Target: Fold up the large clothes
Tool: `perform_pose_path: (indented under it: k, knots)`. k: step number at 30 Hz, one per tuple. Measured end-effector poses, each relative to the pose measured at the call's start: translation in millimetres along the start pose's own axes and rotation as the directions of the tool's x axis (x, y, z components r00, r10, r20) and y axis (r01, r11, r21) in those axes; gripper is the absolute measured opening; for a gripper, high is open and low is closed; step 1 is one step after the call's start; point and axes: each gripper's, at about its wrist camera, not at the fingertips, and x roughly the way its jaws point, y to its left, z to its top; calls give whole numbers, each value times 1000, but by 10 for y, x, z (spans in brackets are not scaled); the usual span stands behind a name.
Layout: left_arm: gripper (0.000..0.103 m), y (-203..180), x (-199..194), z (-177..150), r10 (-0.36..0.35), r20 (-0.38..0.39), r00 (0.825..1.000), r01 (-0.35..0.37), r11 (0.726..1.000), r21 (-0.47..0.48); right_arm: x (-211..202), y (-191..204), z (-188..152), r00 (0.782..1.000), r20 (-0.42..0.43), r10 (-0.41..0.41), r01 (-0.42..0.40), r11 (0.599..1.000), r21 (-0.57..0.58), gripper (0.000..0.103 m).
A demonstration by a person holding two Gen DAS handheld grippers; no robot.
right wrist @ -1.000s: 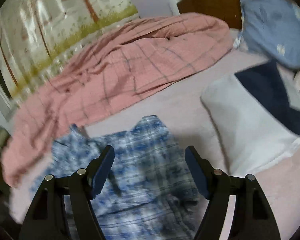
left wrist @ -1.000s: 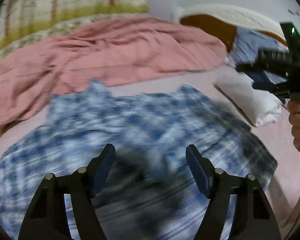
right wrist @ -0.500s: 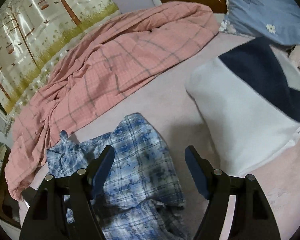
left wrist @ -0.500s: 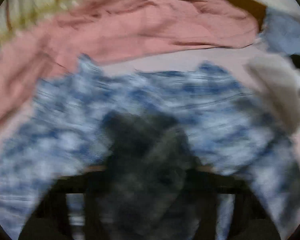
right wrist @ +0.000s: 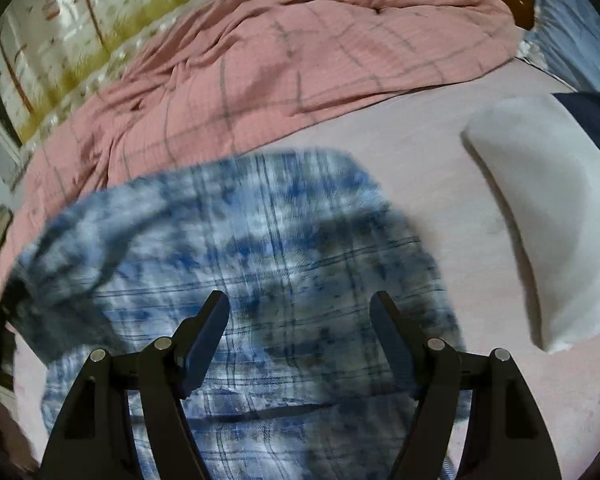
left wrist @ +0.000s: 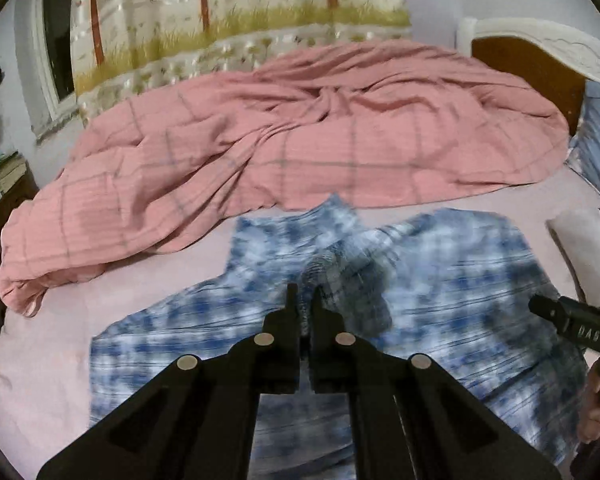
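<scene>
The left gripper (left wrist: pixel 304 300) pinches a raised fold of the blue-and-white plaid cotton shirt (left wrist: pixel 440 304), which spreads toward three o'clock on the pale pink bedsheet (left wrist: pixel 52 360); the right gripper (right wrist: pixel 300 312) hovers wide open and empty above the shirt.

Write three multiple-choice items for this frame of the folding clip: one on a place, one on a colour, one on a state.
1. Where does the blue plaid shirt lie?
A. on the pink sheet, in front of the pink blanket
B. on top of the white pillow
C. on the floor

2. What colour is the crumpled blanket?
A. green
B. pink
C. black

3. How do the left tongs stand?
A. wide open above the shirt
B. shut on a pillow
C. shut on a pinch of shirt cloth

Key: 1 A, the shirt is spread on the sheet below the blanket; 2 B, pink with thin grey lines; 3 C, a ridge of plaid rises between the closed fingers, which have just been closing.
</scene>
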Motion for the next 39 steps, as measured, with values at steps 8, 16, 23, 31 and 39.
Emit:
perform_pose_path:
  k: [8,16,23,31,39]
  knots:
    - [2,620,-57,153,-131,-82,988,115,978,-176,383,67,-83,996,-72,-54,52,998,-34,75]
    - [2,804,91,9,26,-154,988,-50,987,-156,395,39,-94,996,-64,-57,55,998,-31,75]
    - [2,902,243,-68,176,-184,967,-196,976,-94,382,198,-128,997,-73,7,-10,999,-45,75]
    - [19,1043,507,-268,175,-226,958,-203,973,-109,474,384,-202,995,-72,-73,63,989,-134,75]
    - [68,1165,498,-605,186,-161,969,-211,966,-152,449,-217,-15,965,-42,-258,255,965,-59,53]
